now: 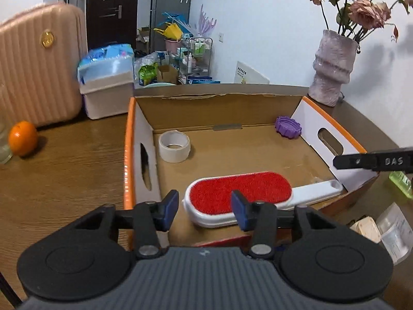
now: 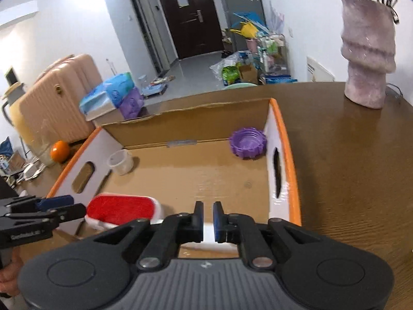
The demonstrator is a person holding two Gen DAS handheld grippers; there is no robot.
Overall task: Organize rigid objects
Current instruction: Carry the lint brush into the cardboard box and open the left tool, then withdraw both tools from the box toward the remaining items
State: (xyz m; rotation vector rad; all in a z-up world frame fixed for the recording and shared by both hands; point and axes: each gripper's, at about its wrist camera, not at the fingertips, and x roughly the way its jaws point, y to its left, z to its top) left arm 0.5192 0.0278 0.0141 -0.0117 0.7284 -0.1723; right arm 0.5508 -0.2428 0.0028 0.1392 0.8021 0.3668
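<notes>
The cardboard box (image 1: 322,129) stands on the bench (image 1: 64,175); inside lies the lint brush (image 1: 240,193), whose white handle the right gripper (image 2: 208,221) pinches. The left gripper (image 1: 204,206) hovers wide open, empty (if the handle slips, the brush may tip out over the near wall)

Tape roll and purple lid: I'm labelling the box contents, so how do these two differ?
The tape roll is white, smooth-sided and sits in the far left corner of the cardboard box; the purple lid has a notched rim, looks flatter and sits in the far right corner. Both are round, lie flat and are untouched by either gripper.
</notes>
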